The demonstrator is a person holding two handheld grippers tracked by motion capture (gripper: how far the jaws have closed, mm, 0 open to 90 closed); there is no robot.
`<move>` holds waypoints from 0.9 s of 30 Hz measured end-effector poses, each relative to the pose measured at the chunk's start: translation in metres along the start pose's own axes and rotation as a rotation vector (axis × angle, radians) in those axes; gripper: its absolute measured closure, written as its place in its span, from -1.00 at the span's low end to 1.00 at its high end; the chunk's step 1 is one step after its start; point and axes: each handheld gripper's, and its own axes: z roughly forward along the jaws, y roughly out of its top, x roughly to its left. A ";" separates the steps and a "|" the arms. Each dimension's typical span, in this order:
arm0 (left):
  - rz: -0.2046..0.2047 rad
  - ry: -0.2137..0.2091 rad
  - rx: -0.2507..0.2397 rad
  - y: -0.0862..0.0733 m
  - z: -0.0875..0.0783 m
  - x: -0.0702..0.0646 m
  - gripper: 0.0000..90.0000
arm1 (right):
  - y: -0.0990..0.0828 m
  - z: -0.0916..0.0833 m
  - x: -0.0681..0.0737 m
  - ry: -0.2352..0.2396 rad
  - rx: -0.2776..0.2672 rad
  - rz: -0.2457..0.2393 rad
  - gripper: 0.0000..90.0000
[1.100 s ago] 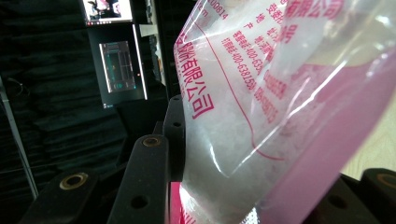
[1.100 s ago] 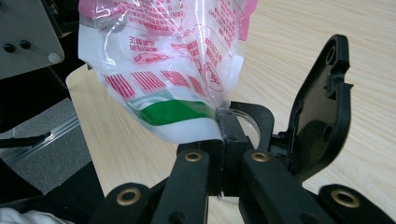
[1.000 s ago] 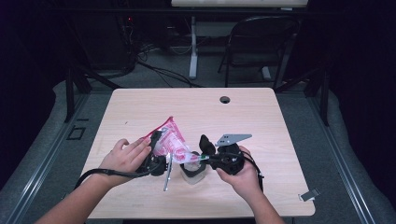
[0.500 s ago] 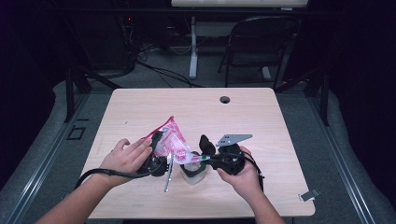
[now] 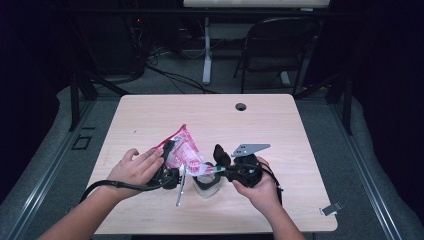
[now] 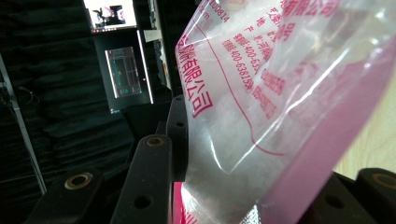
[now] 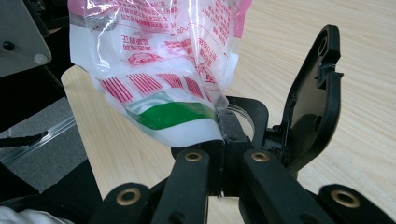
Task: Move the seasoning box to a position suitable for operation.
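I have one pink-printed plastic bag between my two claws, lifted just above the counter. My left claw grips its upper part; my right claw is clenched on its lower edge beside the green stripe. The bag's long axis slants, its corner pointing up and away from me. One small black container with an open lid sits under it.

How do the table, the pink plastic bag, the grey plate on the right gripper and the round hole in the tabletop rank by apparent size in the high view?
1. Table, by far the largest.
2. Pink plastic bag.
3. Grey plate.
4. Round hole, smallest; it lies farther from the camera, which shrinks it somewhat.
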 end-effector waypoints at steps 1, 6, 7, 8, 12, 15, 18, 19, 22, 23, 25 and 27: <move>0.000 0.000 0.000 0.000 0.000 0.000 0.56 | 0.000 0.000 0.000 0.000 0.001 -0.001 1.00; 0.001 0.014 0.001 -0.001 -0.001 0.001 0.56 | 0.001 0.001 0.000 -0.001 -0.002 0.002 1.00; 0.002 0.011 0.001 -0.001 -0.001 0.001 0.56 | 0.001 0.002 0.000 0.000 -0.001 0.001 1.00; -0.003 0.002 0.005 -0.001 -0.001 0.001 0.56 | 0.001 0.002 0.000 0.000 0.000 0.000 1.00; 0.009 0.017 0.005 -0.002 -0.002 0.001 0.56 | 0.002 0.002 0.001 0.004 0.000 0.000 1.00; 0.015 0.019 0.004 -0.002 -0.003 0.002 0.57 | 0.002 0.003 0.001 0.006 -0.001 0.001 1.00; 0.016 0.012 0.004 -0.002 -0.002 0.002 0.57 | 0.002 0.002 0.001 0.006 -0.001 0.000 1.00; 0.014 0.011 0.004 -0.002 -0.002 0.002 0.57 | 0.002 0.002 0.001 0.007 -0.002 0.000 1.00; 0.025 0.020 0.000 -0.001 -0.002 0.004 0.57 | 0.001 0.001 0.001 0.005 -0.003 0.002 1.00; 0.024 0.006 0.004 0.000 -0.002 0.004 0.57 | 0.001 0.001 0.000 0.006 -0.003 0.002 1.00; 0.029 0.008 0.001 0.000 -0.002 0.005 0.57 | 0.001 0.000 0.000 0.003 -0.005 0.003 1.00; 0.026 0.008 0.001 0.001 -0.002 0.005 0.57 | 0.001 0.000 0.000 0.004 -0.006 0.006 1.00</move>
